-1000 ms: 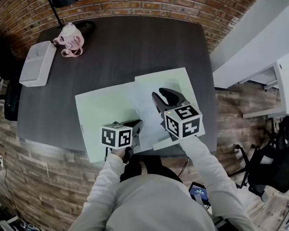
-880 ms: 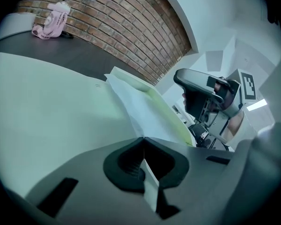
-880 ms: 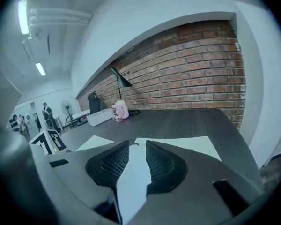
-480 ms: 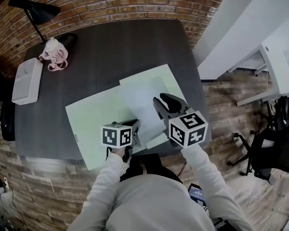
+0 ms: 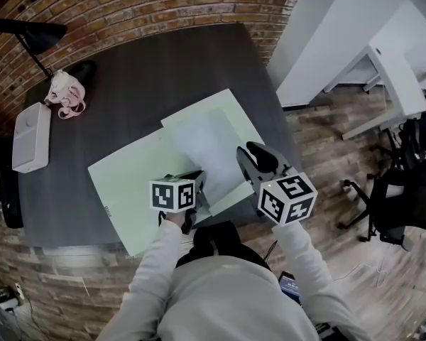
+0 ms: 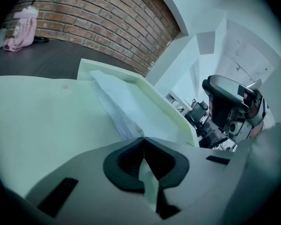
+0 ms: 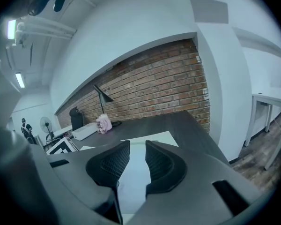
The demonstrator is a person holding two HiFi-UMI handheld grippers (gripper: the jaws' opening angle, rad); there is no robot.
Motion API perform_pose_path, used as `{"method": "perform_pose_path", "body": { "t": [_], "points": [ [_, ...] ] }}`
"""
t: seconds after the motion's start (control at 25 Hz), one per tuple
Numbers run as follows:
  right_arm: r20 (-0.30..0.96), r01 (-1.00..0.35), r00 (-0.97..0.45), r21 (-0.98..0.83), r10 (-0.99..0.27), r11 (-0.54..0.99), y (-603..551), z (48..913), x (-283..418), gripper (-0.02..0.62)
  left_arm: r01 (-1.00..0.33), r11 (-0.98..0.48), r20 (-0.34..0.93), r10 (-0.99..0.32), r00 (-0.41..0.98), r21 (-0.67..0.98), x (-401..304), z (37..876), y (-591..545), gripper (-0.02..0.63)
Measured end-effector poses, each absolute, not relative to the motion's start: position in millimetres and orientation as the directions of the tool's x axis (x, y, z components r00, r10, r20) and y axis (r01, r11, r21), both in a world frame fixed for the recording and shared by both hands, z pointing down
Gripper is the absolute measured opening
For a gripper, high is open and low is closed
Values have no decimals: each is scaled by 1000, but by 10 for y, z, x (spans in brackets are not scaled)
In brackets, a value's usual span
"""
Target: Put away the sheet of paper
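"Sheet of paper point(image 5: 202, 144) first: where does it lie?" asks one observer.

"Flat on the right half of an open pale green folder point(image 5: 124, 190)," says the other. "The folder is spread on the dark worktop point(image 5: 149, 69), close to the near edge."

"And the left tool point(image 5: 197, 183)?"

"Its jaws are together, pinching a thin pale green edge at the folder's near side, by the crease. The left gripper view shows that strip squeezed between the black pads point(image 6: 124, 161)."

"The right tool point(image 5: 254, 151)?"

"It is held over the folder's near right part. Its jaws stand apart and have just drawn a little closer. Nothing sits between them; the right gripper view shows only paper and worktop beyond."

"Anything else on the worktop?"

"Three things at the far left, well apart from the folder. A pink object point(image 5: 65, 94) stands there, with a white box point(image 5: 30, 137) just nearer than it. A black lamp point(image 5: 25, 27) stands by the brick wall point(image 5: 149, 6)."
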State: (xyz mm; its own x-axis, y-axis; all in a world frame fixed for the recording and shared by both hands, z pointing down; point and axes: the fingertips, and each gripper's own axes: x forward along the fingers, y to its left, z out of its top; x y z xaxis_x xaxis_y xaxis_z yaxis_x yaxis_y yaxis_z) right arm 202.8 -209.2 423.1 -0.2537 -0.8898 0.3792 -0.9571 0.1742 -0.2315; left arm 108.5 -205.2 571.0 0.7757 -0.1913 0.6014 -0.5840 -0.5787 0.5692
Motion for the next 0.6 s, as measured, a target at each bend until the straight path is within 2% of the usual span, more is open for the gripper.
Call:
{"method": "perform_pose_path", "body": {
  "t": [0.44, 0.6],
  "points": [
    [353, -962, -182, -257, -918, 92, -1793, 4165, 2296, 129, -583, -633, 624, -195, 756, 509, 1287, 5646, -2052, 23],
    [330, -960, -172, -266, -928, 83, -1742, 4096, 2331, 129, -598, -654, 641, -219, 735, 463, 1265, 5603, -2039, 115]
  ]
}}
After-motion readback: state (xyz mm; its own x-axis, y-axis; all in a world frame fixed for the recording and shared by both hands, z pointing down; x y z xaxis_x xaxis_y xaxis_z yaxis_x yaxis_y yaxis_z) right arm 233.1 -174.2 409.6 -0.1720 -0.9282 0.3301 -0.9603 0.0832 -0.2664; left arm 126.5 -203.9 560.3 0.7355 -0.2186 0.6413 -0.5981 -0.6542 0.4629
